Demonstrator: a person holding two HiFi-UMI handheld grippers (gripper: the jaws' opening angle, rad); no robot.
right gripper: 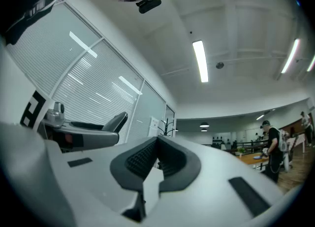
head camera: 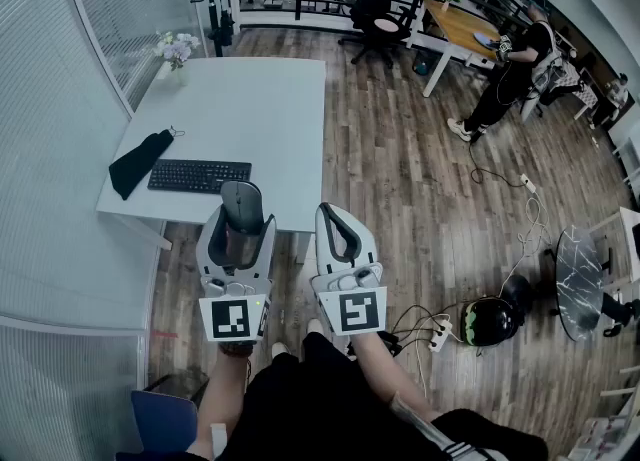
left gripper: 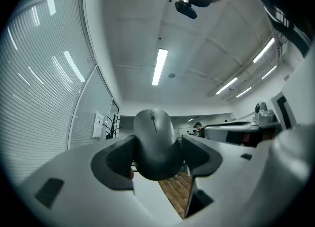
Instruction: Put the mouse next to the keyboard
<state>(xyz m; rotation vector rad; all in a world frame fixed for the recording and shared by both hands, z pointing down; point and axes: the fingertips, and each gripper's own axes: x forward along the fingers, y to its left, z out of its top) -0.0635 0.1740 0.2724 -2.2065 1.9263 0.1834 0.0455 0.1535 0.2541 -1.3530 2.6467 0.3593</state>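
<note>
A dark grey mouse [head camera: 241, 206] is clamped between the pads of my left gripper [head camera: 240, 211], held in the air just in front of the white table's [head camera: 250, 99] near edge. In the left gripper view the mouse [left gripper: 155, 142] fills the gap between both pads, wheel end pointing away and up. A black keyboard [head camera: 199, 176] lies on the table near its front left, just beyond and left of the mouse. My right gripper [head camera: 340, 229] hovers beside the left one over the floor, its jaws shut with the tips together and nothing between them [right gripper: 156, 158].
A black cloth [head camera: 138, 162] lies left of the keyboard and a small flower pot [head camera: 176, 50] stands at the table's far left corner. A glass wall with blinds runs along the left. A person [head camera: 508, 71] stands by a wooden desk far right; cables and a power strip [head camera: 440, 329] lie on the floor.
</note>
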